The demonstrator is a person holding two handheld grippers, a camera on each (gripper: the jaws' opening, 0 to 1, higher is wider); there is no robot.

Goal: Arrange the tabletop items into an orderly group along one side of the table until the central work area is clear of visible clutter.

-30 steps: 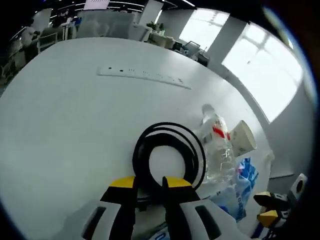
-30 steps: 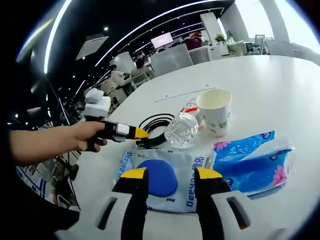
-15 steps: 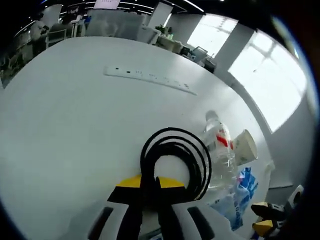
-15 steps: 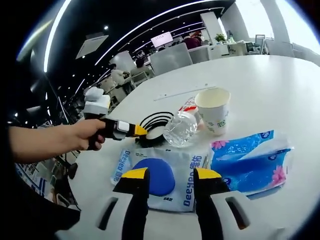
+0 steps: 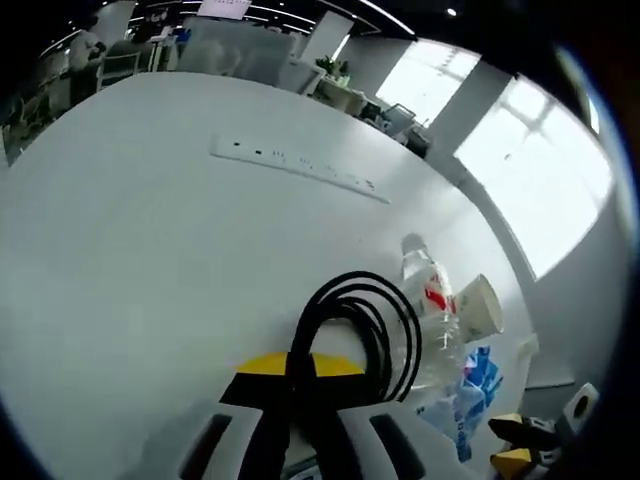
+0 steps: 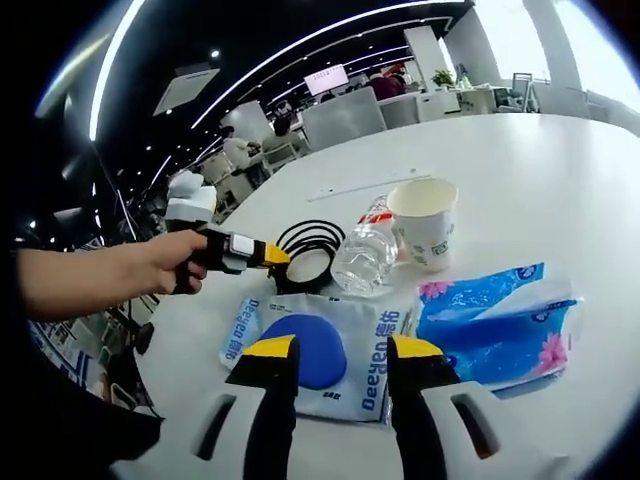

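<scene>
Left tongs (image 5: 300,385) clenched on the near side of a coiled black cable (image 5: 360,325), jaws pinched together over the strands; coil seemingly raised at that side, contact with the bench (image 5: 130,230) at its far side not certain. Same tongs confirmed in the right gripper view, held in a hand (image 6: 165,262) at the coil. Right tongs (image 6: 335,350) released, jaws apart with nothing between, hovering above a white and blue pack of wipes (image 6: 310,350).

Remaining items gathered near one edge of the bench: clear plastic bottle (image 5: 430,300) on its side just beside the coil, paper cup (image 6: 425,225) upright beside the bottle, blue tissue pack (image 6: 500,320) next to the wipes. White strip (image 5: 300,165) farther across the bench, well apart from the group. Central area otherwise bare.

Risks noted:
- Grip on one part of the coil only; loops likely to spring open or slide out on lifting, leaving cable trailing across the cleared area.
- Bottle on its side and free to roll; a swinging coil could nudge it toward the edge or into the cup.
- Cup light and apparently empty; contact from bottle or cable could tip it.
- Group close to the bench edge; any shove outward could send the tissue pack or wipes over.
- Right tongs idle; no steadying of neighbouring items.
</scene>
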